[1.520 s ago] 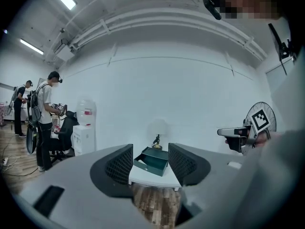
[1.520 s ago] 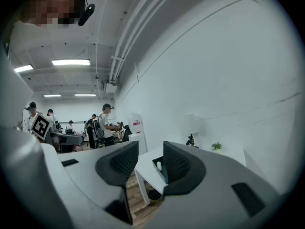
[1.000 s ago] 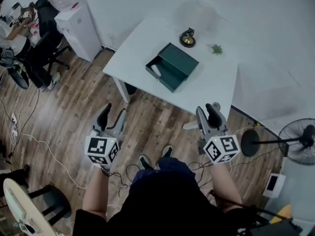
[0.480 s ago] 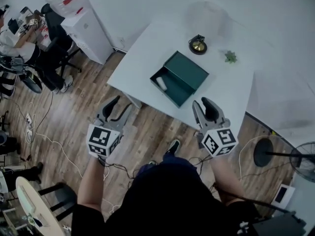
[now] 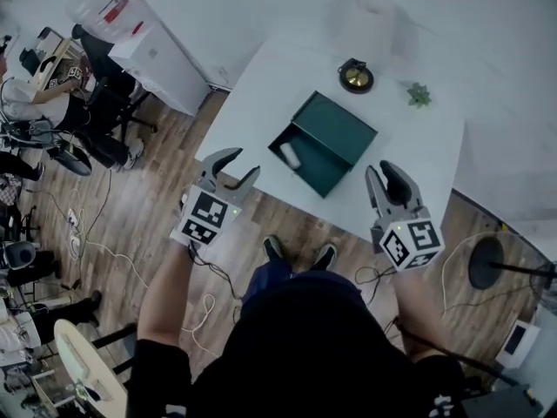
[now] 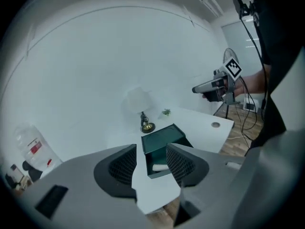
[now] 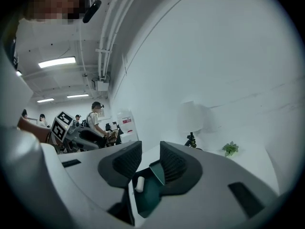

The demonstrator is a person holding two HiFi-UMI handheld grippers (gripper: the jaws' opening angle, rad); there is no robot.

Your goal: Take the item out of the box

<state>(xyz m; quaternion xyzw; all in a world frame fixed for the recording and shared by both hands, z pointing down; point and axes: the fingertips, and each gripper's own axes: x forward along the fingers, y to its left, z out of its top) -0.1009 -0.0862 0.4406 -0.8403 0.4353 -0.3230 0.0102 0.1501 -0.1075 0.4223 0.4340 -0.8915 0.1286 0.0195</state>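
A dark green box (image 5: 329,140) lies open on the white table (image 5: 261,85), its lid flat beside it. A small white cylinder (image 5: 289,156) rests in its left half. My left gripper (image 5: 238,165) hovers open just off the table's near-left edge, empty; through it I see the box (image 6: 161,143) and the cylinder (image 6: 160,167). My right gripper (image 5: 386,178) hangs over the table's near edge, right of the box. Its jaws are closing with nothing between them. The right gripper view looks along them at the box (image 7: 151,191) and cylinder (image 7: 139,183).
A small brass lamp (image 5: 355,75) and a tiny green plant (image 5: 419,94) stand at the table's far side. A white water dispenser (image 5: 157,55) is at the left wall, with seated people (image 5: 35,103) beyond. Cables lie on the wood floor; a fan base (image 5: 486,262) stands right.
The view has shifted nearer the table. Both grippers have come up to its near edge, the left one moving right towards the box. The right jaws look narrower.
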